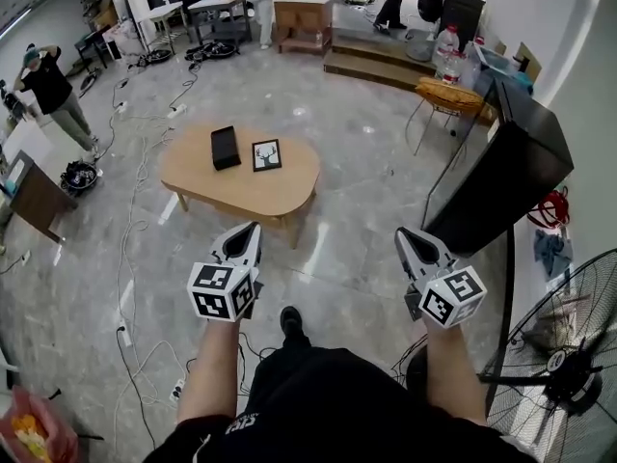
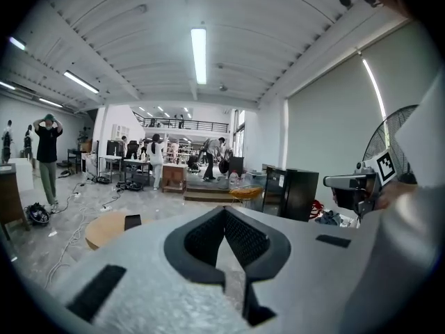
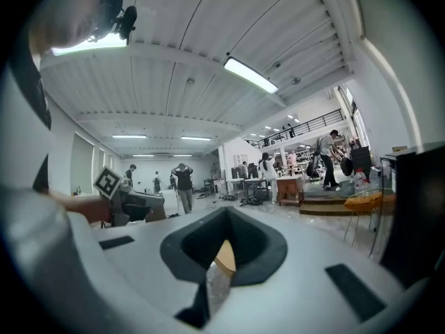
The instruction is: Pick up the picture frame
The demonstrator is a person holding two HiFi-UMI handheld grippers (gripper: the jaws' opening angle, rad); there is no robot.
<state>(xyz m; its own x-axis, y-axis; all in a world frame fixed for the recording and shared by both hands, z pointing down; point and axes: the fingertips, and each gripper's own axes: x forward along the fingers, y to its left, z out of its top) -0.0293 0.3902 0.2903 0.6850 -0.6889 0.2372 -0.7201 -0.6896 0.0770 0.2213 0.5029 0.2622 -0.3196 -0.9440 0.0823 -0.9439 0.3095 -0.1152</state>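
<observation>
Nearest the camera: the person's dark-clothed lap and two bare forearms, each hand carrying a claw held out over the grey floor (image 1: pixel 357 210).

Left gripper (image 1: pixel 246 231): jaws closed together, nothing between them. Marker cube faces up.

Right gripper (image 1: pixel 410 234): jaws likewise closed, nothing gripped. The two claws are held side by side, well apart, both pointing toward the table.

Fan (image 1: pixel 569 355) stands at the person's right, low in the head view.

Beyond the claws: a low oval wooden table (image 1: pixel 241 196), not touched by either claw. The picture frame (image 1: pixel 267 154) lies flat on the tabletop near its far side, black border, white print with a dark deer-head figure. Just left of it, apart from it, lies a black box (image 1: pixel 225 148).

White cables (image 1: pixel 125 210) trail over the floor left of the table. A large black cabinet (image 1: pixel 511 172) stands to the right.

Farther back: a yellow chair (image 1: pixel 448 97), a raised step, desks, and several people standing.
</observation>
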